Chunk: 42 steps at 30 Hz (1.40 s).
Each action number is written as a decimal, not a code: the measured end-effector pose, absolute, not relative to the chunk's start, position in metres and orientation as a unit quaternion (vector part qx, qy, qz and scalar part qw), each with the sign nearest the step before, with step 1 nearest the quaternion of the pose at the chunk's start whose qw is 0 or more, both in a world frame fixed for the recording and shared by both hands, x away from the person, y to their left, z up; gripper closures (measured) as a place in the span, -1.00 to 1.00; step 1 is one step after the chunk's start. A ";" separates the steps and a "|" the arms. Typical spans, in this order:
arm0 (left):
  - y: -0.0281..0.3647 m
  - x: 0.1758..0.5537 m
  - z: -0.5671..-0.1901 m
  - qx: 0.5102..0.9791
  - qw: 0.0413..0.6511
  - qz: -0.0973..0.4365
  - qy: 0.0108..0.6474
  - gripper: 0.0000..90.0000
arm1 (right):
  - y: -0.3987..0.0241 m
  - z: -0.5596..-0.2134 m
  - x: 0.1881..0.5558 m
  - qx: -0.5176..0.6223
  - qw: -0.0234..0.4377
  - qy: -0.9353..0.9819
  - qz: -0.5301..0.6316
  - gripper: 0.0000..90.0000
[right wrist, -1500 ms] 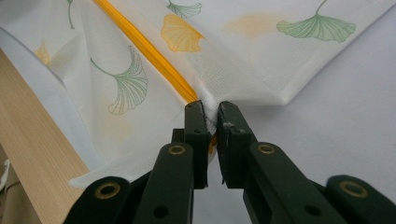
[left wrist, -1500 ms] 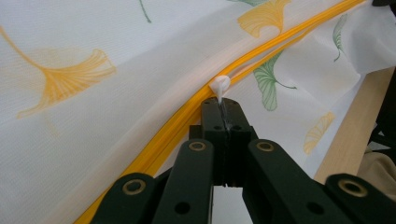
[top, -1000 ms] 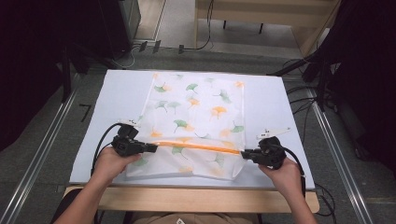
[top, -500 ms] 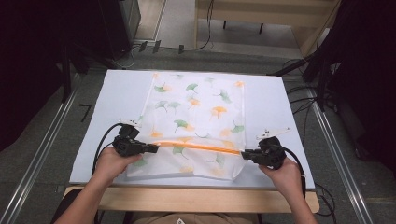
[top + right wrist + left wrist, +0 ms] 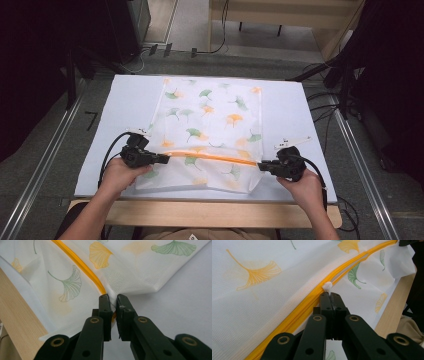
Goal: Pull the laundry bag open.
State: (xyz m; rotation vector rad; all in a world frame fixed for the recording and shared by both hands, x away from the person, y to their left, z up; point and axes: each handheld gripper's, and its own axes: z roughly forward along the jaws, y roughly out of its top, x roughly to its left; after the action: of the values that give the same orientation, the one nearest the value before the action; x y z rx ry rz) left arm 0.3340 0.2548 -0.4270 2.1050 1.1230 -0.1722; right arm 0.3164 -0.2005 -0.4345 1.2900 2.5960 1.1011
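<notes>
**Both grippers hold the zip line taut, nothing shifting**

A white mat (image 5: 130,100) covers the table, and on it lies a white mesh laundry bag (image 5: 210,120) printed with green and orange ginkgo leaves, its near edge close to the wooden table lip. An orange zipper (image 5: 210,155) runs across the bag's near part from side to side.

Against the high view a second ago, nothing has changed: bag, zipper and both hands sit where they did. My reading is that the pull is paused at the zip's left end, so the opening or closing stroke is either just finished or not yet begun; in the left gripper view the two rows of teeth look parted beyond the tab.

The person's forearms come in from the near edge, spread wide, each hand low over the bag with its gripper pointing inward along the zip.

The left gripper (image 5: 331,296) has its jaws pressed together on the small white pull tab (image 5: 327,286) of the zipper. The right gripper (image 5: 113,300) pinches the bag's fabric at the zip's far end, its jaws nearly together with the mesh bunched between them
</notes>
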 end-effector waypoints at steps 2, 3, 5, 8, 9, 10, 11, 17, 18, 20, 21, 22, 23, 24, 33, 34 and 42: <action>0.255 0.334 -0.427 0.818 0.368 -0.067 0.437 1.00 | -0.201 -0.435 0.317 0.417 0.018 0.837 0.355 0.88; 0.255 0.334 -0.427 0.817 0.367 -0.066 0.439 1.00 | -0.202 -0.436 0.318 0.420 0.017 0.836 0.353 0.88; 0.256 0.334 -0.428 0.818 0.363 -0.068 0.440 1.00 | -0.203 -0.437 0.319 0.422 0.013 0.835 0.352 0.88; 0.258 0.333 -0.428 0.818 0.359 -0.067 0.444 1.00 | -0.205 -0.436 0.319 0.420 0.011 0.834 0.357 0.88; 0.259 0.332 -0.427 0.816 0.361 -0.066 0.446 1.00 | -0.205 -0.436 0.319 0.420 0.012 0.834 0.357 0.88; 0.261 0.332 -0.427 0.816 0.362 -0.067 0.445 1.00 | -0.206 -0.436 0.319 0.418 0.012 0.834 0.360 0.88; 0.262 0.332 -0.427 0.813 0.361 -0.066 0.452 1.00 | -0.206 -0.436 0.319 0.418 0.012 0.834 0.360 0.88; 0.274 0.329 -0.426 0.809 0.359 -0.056 0.462 1.00 | -0.212 -0.436 0.318 0.422 0.009 0.833 0.358 0.88; 0.277 0.329 -0.425 0.806 0.360 -0.054 0.466 1.00 | -0.213 -0.436 0.319 0.426 0.010 0.831 0.357 0.88; 0.283 0.329 -0.426 0.805 0.356 -0.051 0.472 1.00 | -0.216 -0.437 0.319 0.428 0.009 0.830 0.357 0.88; 0.285 0.328 -0.426 0.803 0.357 -0.051 0.474 1.00 | -0.216 -0.437 0.320 0.430 0.008 0.830 0.356 0.88; 0.286 0.328 -0.426 0.802 0.359 -0.052 0.475 1.00 | -0.216 -0.437 0.320 0.431 0.007 0.829 0.356 0.88; 0.287 0.327 -0.425 0.803 0.359 -0.050 0.473 1.00 | -0.215 -0.437 0.320 0.428 0.007 0.830 0.357 0.88; 0.287 0.327 -0.425 0.803 0.358 -0.048 0.474 1.00 | -0.213 -0.438 0.321 0.427 0.007 0.832 0.353 0.88; 0.288 0.326 -0.426 0.802 0.356 -0.051 0.476 1.00 | -0.212 -0.438 0.323 0.426 0.005 0.833 0.353 0.88; 0.288 0.326 -0.427 0.802 0.356 -0.050 0.476 1.00 | -0.212 -0.438 0.323 0.427 0.005 0.833 0.353 0.88; 0.288 0.326 -0.427 0.804 0.354 -0.051 0.476 1.00 | -0.212 -0.438 0.323 0.427 0.005 0.833 0.352 0.88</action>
State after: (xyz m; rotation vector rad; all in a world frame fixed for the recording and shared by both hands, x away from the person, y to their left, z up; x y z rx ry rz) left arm 0.3260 0.2876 -0.4269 2.0776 1.2293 -0.1324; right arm 0.3234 -0.2118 -0.4384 1.3357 2.6085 1.1017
